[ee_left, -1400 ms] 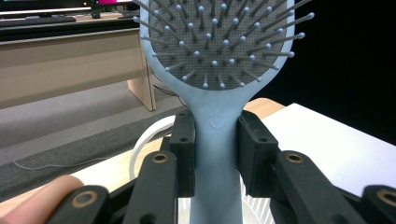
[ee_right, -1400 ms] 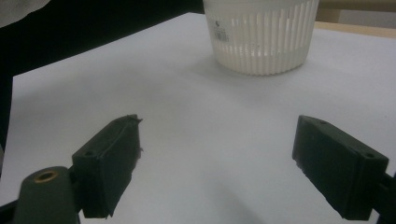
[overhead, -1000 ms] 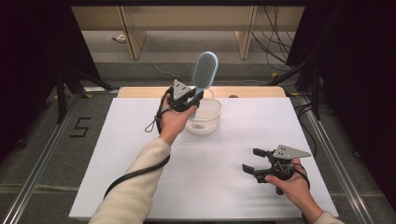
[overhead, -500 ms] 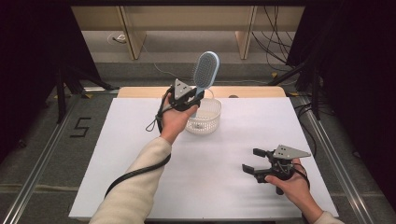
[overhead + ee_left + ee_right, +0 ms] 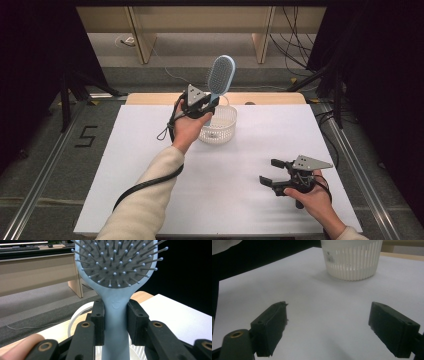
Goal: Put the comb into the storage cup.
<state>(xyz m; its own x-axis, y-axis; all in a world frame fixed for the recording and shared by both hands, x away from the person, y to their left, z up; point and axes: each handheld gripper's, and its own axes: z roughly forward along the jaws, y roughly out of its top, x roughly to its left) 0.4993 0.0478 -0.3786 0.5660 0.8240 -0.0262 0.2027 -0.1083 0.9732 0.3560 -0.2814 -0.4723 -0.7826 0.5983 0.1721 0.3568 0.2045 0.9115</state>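
A: Where is the hairbrush [image 5: 220, 76]?

B: Clamped in the left claw [image 5: 207, 106], above the white basket [image 5: 223, 128] near the far edge of the tabletop [image 5: 250, 210]. It stands nearly upright, head tilted a little toward the right edge. In the left gripper view the two pads press on the pale blue handle [image 5: 115, 315] just below the bristled head [image 5: 117, 262].

A: Can you see the whole brush?

B: No. In that close view the top of the head is cut off by the frame, and the lower handle runs out of the bottom between the claw's arms. From the high view the lower handle is hidden behind the claw and the hand [image 5: 186, 131], so I cannot tell whether its end reaches into the basket.

A: And the basket itself?

B: From above its near-left rim is covered by the left hand. In the right gripper view its upper part is cut off at the top; the slatted wall [image 5: 352, 260] and a small label show, though the print is too small to read. What lies inside it I cannot make out.

A: The right claw [image 5: 274, 172]?

B: Its jaws stand wide apart with nothing between them, just bare white tabletop, near the near right corner and well apart from the basket. A blurred pale shape at the top left of that view is cut off.
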